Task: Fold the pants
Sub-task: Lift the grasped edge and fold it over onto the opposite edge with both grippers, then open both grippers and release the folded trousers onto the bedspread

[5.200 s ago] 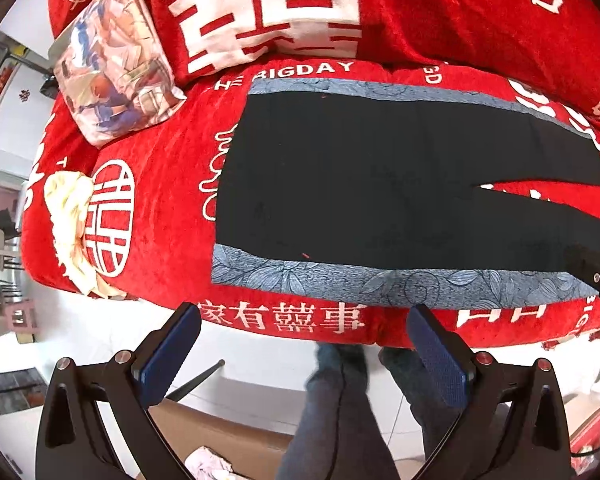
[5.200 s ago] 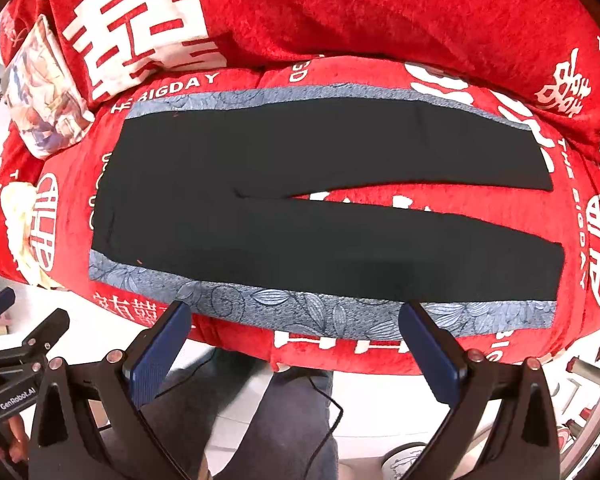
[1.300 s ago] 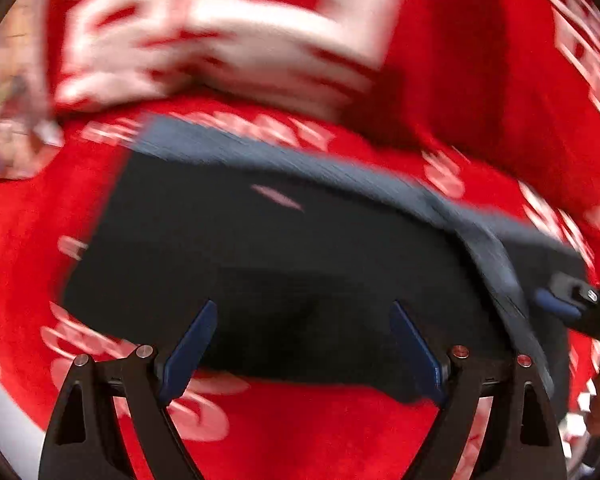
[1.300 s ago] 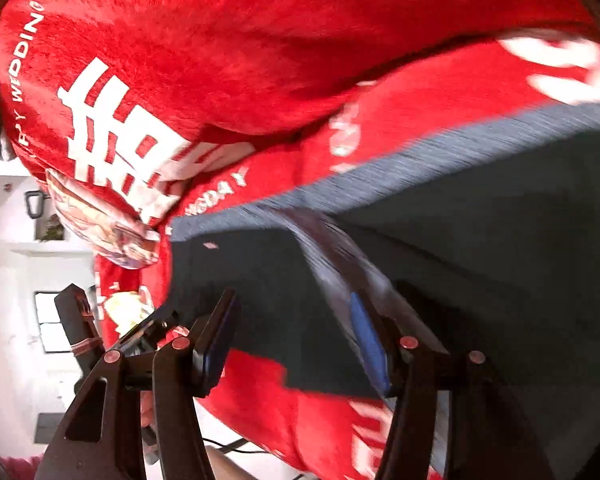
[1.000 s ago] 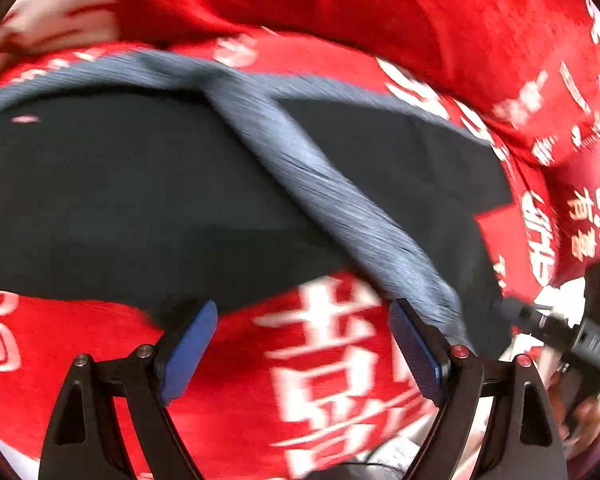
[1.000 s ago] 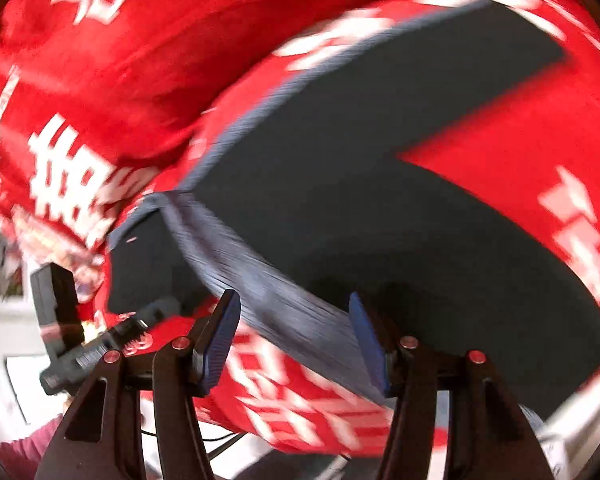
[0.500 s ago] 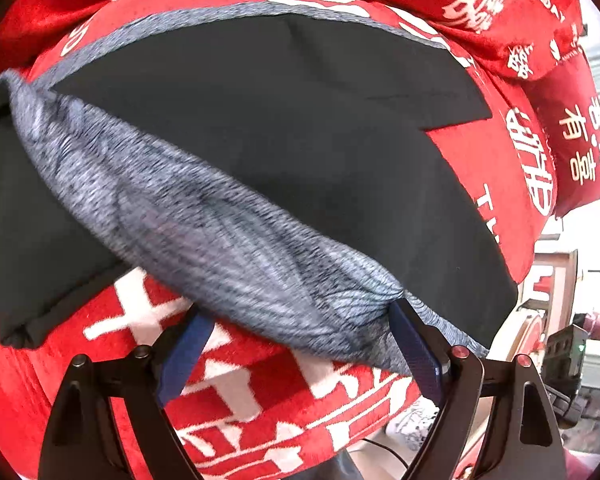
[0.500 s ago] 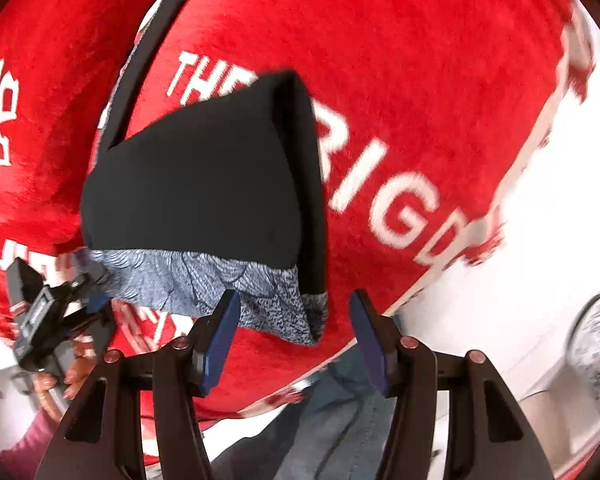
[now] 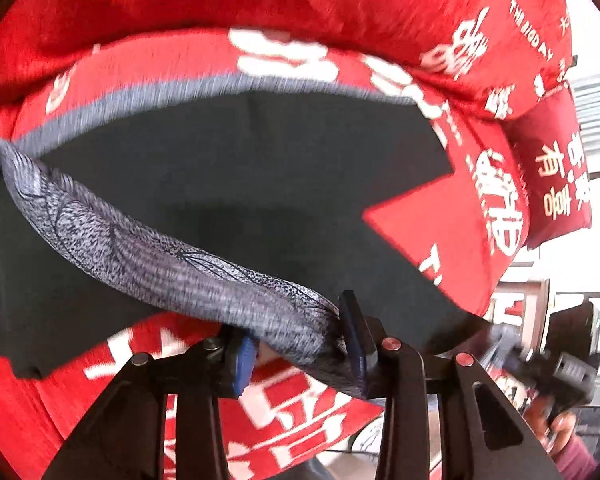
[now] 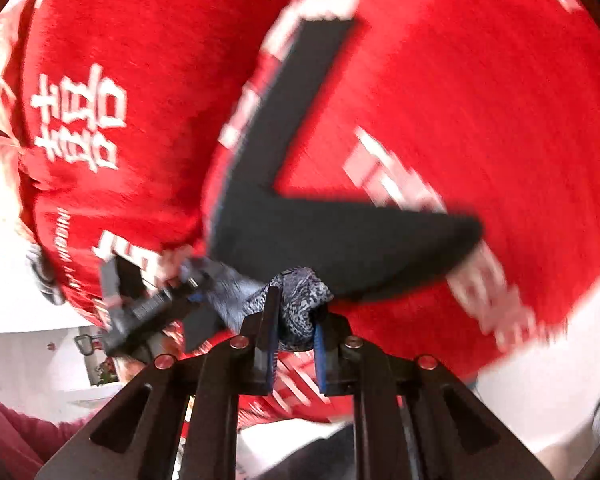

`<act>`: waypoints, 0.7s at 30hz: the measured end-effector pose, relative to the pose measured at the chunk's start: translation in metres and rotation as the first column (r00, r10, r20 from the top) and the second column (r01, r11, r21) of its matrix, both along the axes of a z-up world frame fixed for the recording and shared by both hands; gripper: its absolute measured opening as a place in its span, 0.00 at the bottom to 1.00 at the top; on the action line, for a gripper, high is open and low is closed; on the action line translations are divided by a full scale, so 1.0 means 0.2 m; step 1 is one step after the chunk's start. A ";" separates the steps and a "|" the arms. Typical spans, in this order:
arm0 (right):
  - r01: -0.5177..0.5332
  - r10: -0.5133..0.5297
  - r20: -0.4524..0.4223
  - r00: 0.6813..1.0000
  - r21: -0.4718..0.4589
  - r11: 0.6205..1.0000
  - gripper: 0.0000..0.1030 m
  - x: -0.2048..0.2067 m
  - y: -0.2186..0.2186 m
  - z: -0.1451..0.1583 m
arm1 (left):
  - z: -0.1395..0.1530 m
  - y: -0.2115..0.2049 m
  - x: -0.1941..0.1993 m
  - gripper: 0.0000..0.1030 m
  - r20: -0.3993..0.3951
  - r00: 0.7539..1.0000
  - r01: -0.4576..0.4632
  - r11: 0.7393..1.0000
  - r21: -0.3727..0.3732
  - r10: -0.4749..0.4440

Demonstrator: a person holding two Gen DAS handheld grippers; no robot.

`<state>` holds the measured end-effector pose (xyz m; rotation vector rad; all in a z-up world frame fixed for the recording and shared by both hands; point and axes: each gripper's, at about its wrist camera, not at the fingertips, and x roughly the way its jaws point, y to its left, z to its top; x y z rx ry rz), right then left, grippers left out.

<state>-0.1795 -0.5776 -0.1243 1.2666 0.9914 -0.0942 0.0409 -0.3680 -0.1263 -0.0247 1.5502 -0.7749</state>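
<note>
While both tongs have only just taken their hold, the fold is barely begun: the black pants with a grey leaf-patterned side stripe [image 9: 236,184] lie mostly flat on the red plush sofa cover with white lettering [image 9: 452,224], legs splayed apart. The left tongs [image 9: 300,344] are clamped on the grey stripe along the sofa's front edge, lifting it slightly. The right tongs [image 10: 294,332] are closing on bunched stripe fabric at the near leg's hem. Laying leg over leg remains.

A home: red wedding-print sofa [image 9: 340,20] with cushion [image 9: 556,168].
</note>
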 end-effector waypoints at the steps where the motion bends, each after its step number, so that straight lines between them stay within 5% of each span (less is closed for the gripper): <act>1: -0.006 0.006 0.017 1.000 -0.010 1.000 0.15 0.08 -0.05 0.03 | 0.02 -0.02 0.04 0.39 0.013 1.000 -0.008 1.000 -0.005 0.008; 7: -0.054 0.060 0.060 0.996 -0.108 0.993 0.15 0.54 -0.40 0.14 | 0.09 -0.16 0.32 0.40 0.128 0.990 -0.065 0.998 0.005 0.064; 9: -0.062 0.068 0.043 0.997 -0.130 0.990 0.15 0.71 -0.51 0.11 | 0.08 -0.22 0.42 0.61 0.161 0.984 -0.085 0.995 0.044 0.077; 14: -0.119 0.111 -0.051 0.993 -0.204 0.972 0.19 1.00 -0.64 -0.03 | 0.15 -0.20 0.58 0.73 0.263 0.958 -0.141 0.985 0.098 0.111; 15: -0.126 0.113 -0.072 0.991 -0.215 0.969 0.19 1.06 -0.65 -0.06 | 0.15 -0.18 0.60 0.87 0.270 0.955 -0.154 0.983 0.100 0.123; 16: -0.135 0.117 -0.092 0.989 -0.225 0.965 0.26 1.10 -0.65 -0.09 | 0.16 -0.15 0.60 0.91 0.286 0.948 -0.173 0.979 0.106 0.137; 17: -0.149 0.122 -0.121 0.985 -0.239 0.960 0.49 1.12 -0.65 -0.11 | 0.16 -0.12 0.60 0.91 0.312 0.938 -0.194 0.974 0.118 0.149; 18: -0.159 0.126 -0.142 0.982 -0.250 0.955 0.58 1.13 -0.65 -0.11 | 0.15 -0.10 0.59 0.91 0.315 0.938 -0.194 0.972 0.132 0.145; 21: -0.161 0.122 -0.138 0.983 -0.329 0.930 0.63 1.08 -0.62 -0.04 | 0.05 -0.04 0.57 0.91 0.296 0.945 -0.210 0.954 0.216 0.141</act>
